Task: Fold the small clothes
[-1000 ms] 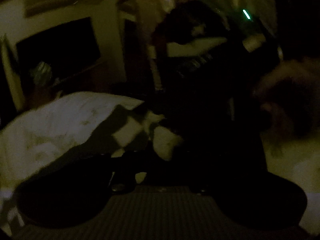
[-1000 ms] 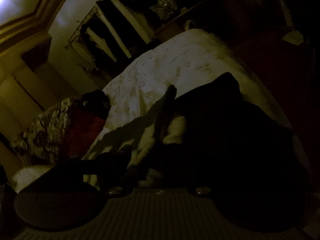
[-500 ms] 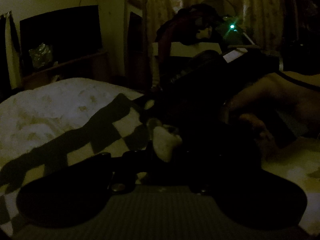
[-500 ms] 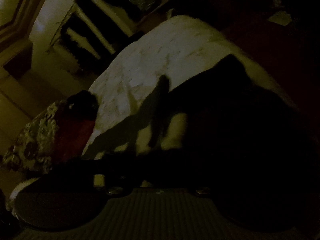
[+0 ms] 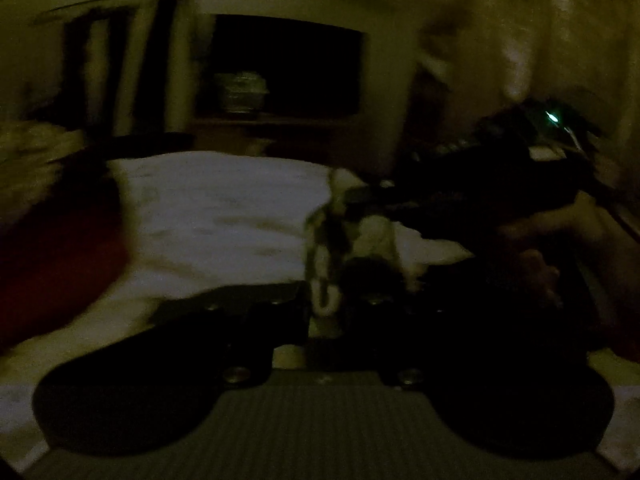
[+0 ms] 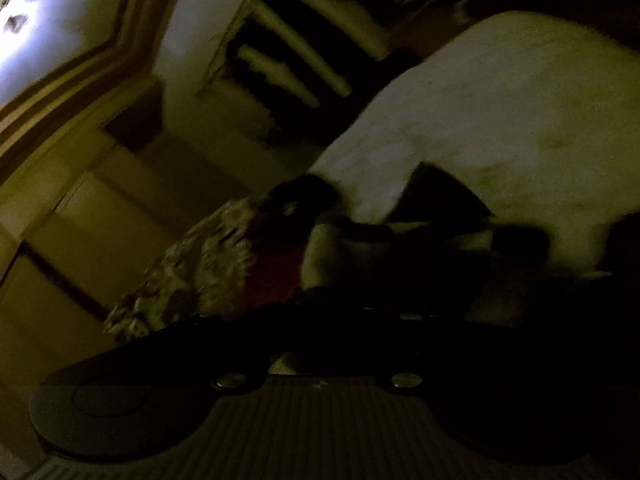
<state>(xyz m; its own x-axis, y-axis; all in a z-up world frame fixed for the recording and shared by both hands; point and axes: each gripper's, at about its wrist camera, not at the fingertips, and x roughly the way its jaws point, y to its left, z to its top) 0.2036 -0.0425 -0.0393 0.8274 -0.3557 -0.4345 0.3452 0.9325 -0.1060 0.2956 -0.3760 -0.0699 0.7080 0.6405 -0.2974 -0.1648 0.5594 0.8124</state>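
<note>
Your left gripper (image 5: 326, 280) is clamped on a bunched edge of the checkered dark-and-white garment (image 5: 340, 236), jaws closing a touch tighter, cloth running from the jaws up and away over the pale bedcover (image 5: 208, 216). Your right gripper (image 5: 440, 200) sits to the right in the left wrist view, hand (image 5: 536, 264) behind it, aimed across toward the left one; its jaws are closing, and its own view is too dark to tell whether cloth is between them. The garment's long axis spans the two grippers, left one nearer its pale edge, both tilted slightly down.
</note>
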